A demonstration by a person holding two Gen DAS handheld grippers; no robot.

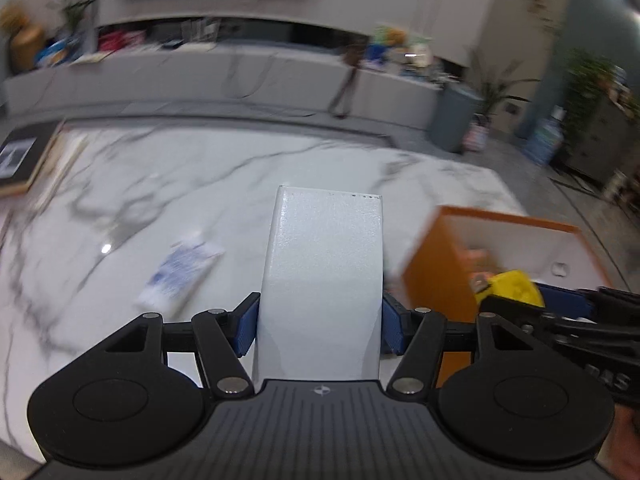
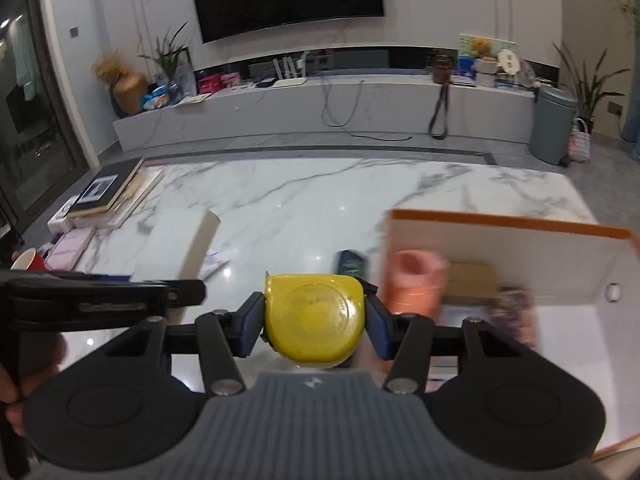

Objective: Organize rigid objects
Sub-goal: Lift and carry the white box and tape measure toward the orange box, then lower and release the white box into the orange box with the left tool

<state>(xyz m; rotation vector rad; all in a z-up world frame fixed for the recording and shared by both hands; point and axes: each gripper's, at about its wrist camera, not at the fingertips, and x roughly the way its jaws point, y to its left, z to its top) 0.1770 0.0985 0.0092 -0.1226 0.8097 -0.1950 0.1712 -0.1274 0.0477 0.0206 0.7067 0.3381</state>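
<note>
My left gripper (image 1: 318, 326) is shut on a tall white box (image 1: 322, 276) and holds it above the marble table (image 1: 200, 168). It also shows at the left of the right wrist view (image 2: 176, 244). My right gripper (image 2: 314, 320) is shut on a round yellow tape measure (image 2: 314, 318), just left of an orange storage box (image 2: 500, 224) with a white inside. In the left wrist view the tape measure (image 1: 514, 286) hangs over the orange box (image 1: 436, 276). A pink cylinder (image 2: 414, 280), a brown carton (image 2: 472, 282) and a blurred dark item (image 2: 516, 312) lie inside.
A blue-and-white packet (image 1: 180, 270) lies on the table at left. A small dark box (image 2: 352, 262) stands beside the orange box. Books (image 2: 106, 194) are stacked at the far left, with a red cup (image 2: 28, 262) nearby. A TV bench (image 2: 320, 108) lies beyond the table.
</note>
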